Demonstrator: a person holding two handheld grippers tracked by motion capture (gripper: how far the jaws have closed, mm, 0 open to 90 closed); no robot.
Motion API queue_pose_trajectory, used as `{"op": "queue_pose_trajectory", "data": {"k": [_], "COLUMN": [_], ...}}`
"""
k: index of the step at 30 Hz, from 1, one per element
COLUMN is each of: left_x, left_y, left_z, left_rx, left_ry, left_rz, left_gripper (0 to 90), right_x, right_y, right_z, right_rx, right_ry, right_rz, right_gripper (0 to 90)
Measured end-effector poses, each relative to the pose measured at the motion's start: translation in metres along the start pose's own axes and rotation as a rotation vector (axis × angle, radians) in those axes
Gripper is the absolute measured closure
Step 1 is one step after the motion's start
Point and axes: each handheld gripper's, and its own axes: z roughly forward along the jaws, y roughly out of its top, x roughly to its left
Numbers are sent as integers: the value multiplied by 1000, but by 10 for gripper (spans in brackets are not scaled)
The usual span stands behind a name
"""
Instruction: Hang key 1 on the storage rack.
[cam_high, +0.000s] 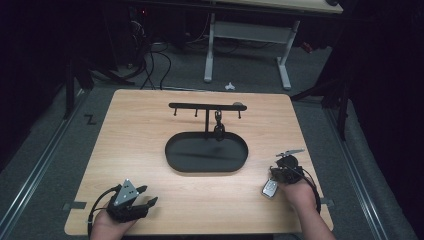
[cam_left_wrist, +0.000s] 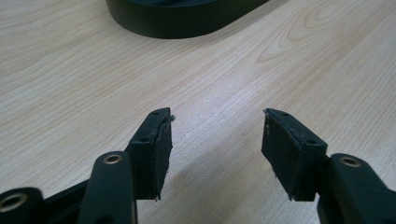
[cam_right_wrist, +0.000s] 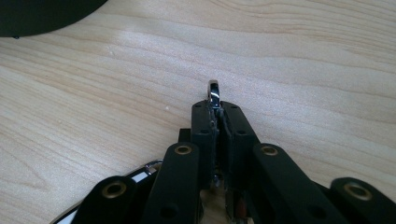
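Two tongs at work: my right gripper (cam_high: 283, 172) pinches the silver metal ring (cam_right_wrist: 213, 91) of a key fob (cam_high: 270, 188) near the table's right edge, my left gripper (cam_left_wrist: 215, 140) gapes empty, so hanging it on the black hook rack (cam_high: 206, 106) probably comes next.

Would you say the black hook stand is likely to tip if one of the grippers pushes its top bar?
Probably not easily: the stand rises on a thin post from a broad oval tray base lying flat on the table. A push high on the bar might rock or slide it. The hanging chain would likely swing.
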Motion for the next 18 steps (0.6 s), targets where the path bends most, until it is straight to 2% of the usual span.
{"op": "queue_pose_trajectory", "data": {"k": [10,11,13,18], "left_x": [0,-1,-1,-1], "left_y": [1,2,3,6], "left_z": [-1,-2,-2,0], "left_rx": [-16,-30,-43,-57], "left_ry": [3,7,12,17], "left_rz": [3,14,23,21], "left_gripper": [434,436,435,424], "right_x": [1,2,3,5], "right_y": [4,5,6,7], "right_z": [0,0,-1,-9], "right_rx": [25,44,48,27], "right_ry": [6,16,8,32], "right_rz": [-22,-23,-38,-17], "right_gripper": [861,863,863,863]}}
